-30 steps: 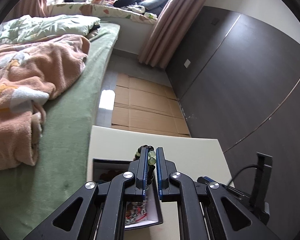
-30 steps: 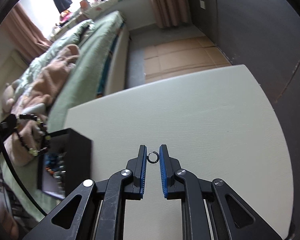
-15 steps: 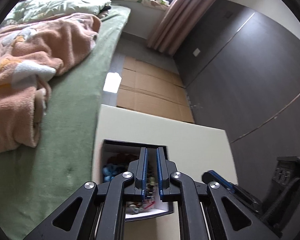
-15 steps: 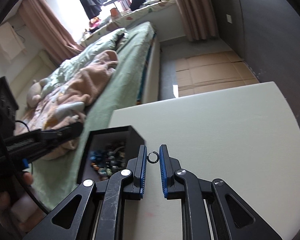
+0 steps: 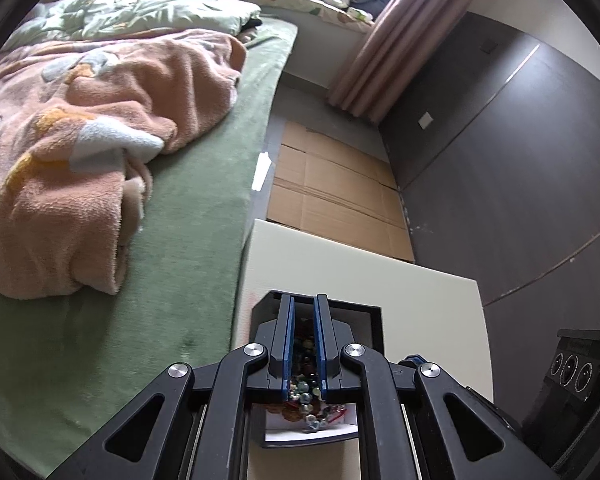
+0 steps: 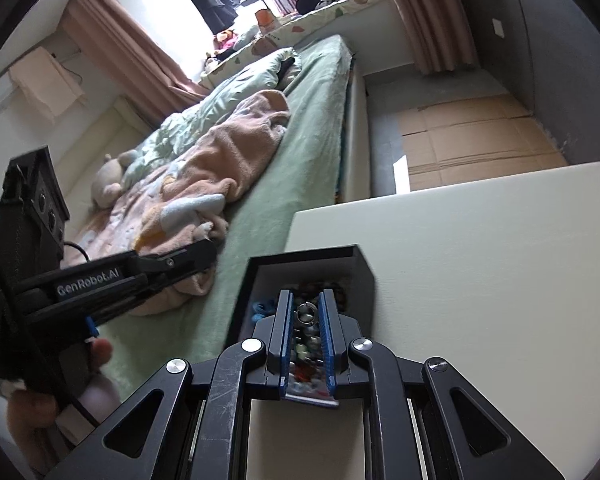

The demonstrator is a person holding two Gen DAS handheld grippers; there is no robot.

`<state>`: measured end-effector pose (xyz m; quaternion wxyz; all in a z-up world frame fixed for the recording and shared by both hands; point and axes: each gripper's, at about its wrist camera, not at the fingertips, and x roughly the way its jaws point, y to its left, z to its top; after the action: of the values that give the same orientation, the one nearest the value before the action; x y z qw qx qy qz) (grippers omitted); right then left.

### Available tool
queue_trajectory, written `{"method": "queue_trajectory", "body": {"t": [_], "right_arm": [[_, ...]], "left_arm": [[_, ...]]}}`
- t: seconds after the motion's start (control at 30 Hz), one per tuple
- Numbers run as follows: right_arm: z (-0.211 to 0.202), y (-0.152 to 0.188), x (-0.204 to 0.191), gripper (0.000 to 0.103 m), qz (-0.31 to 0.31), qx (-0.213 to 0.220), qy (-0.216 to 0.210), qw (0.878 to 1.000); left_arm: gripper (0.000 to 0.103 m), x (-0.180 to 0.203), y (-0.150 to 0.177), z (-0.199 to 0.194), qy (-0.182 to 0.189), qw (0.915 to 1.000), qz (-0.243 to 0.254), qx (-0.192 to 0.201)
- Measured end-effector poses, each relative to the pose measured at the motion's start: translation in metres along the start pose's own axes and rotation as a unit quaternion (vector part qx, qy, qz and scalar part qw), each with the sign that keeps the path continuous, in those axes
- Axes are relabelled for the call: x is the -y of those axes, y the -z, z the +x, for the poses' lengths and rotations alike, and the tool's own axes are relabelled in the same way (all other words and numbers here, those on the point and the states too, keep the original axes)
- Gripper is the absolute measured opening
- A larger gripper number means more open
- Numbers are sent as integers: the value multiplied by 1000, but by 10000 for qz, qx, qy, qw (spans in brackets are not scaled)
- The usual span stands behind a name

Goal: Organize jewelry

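Note:
A black jewelry box (image 5: 362, 312) with a white inside holds several bead pieces; it stands at the left edge of the cream table (image 5: 432, 300). My left gripper (image 5: 303, 306) hovers over the box, its jaws slightly apart and empty. In the right wrist view my right gripper (image 6: 305, 300) is shut on a small silver ring (image 6: 306, 313), held just above the open box (image 6: 364, 276). The left gripper's body (image 6: 112, 280) shows to the left, off the box.
A green bed (image 5: 188, 240) with a pink blanket (image 5: 84, 128) runs along the table's left side. Flattened cardboard (image 5: 332, 196) lies on the floor beyond the table. A dark wall panel (image 5: 520, 168) stands on the right.
The bead bracelet has left my left gripper and now lies in the box. My right gripper has carried the ring leftward from the table's middle to above the box.

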<state>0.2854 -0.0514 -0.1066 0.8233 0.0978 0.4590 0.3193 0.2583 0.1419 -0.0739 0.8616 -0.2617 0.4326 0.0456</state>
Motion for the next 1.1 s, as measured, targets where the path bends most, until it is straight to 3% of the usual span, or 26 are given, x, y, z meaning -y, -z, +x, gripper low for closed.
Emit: {"method": "queue_trajectory", "body": {"t": [0.03,0.07,0.1,0.17,0.2,0.23,0.27,0.3,0.47,0.6,0.77,1.1], "right_arm": [[3,-1,-1,14,9,16,-58,10000],[5,-1,-2,14,-7,29,-65,10000],[7,-2,-4,14,-33,47,-54,10000],[11,-3,-5,15,-31,75,-78,9999],[14,-4,-5,24,-6,9,-86,10000],[17,-4,-3,33,46,-97,-77,9999],[18,-4,-1,49,106,-139,-56,9998],[15,-3,1,56,138,-113,-41,9998],[-1,-2,10,75,147,-73,206,9997],[-16,0,20,83,233,1,310,9992],[-36,1,30,97,184,88,453,9988],[-70,6,55,103,214,137,880,9958]], "left_arm": [[13,-1,0,0,-24,10000,-20,-1],[26,-2,-1,-1,-36,10000,-29,10],[46,-3,0,-2,-51,10000,-35,37],[68,-4,0,-6,-53,9998,-60,178],[71,-4,-1,-8,-60,9997,-54,244],[71,-3,-1,-9,-62,9996,-36,277],[71,-3,-1,-10,-48,9996,-23,281],[71,-3,-1,-10,-25,9996,-12,279],[73,1,1,-8,8,9998,10,217],[87,11,5,-9,14,9995,134,273],[88,30,16,-1,-8,9988,476,150],[88,56,39,6,-82,9951,967,185]]}}
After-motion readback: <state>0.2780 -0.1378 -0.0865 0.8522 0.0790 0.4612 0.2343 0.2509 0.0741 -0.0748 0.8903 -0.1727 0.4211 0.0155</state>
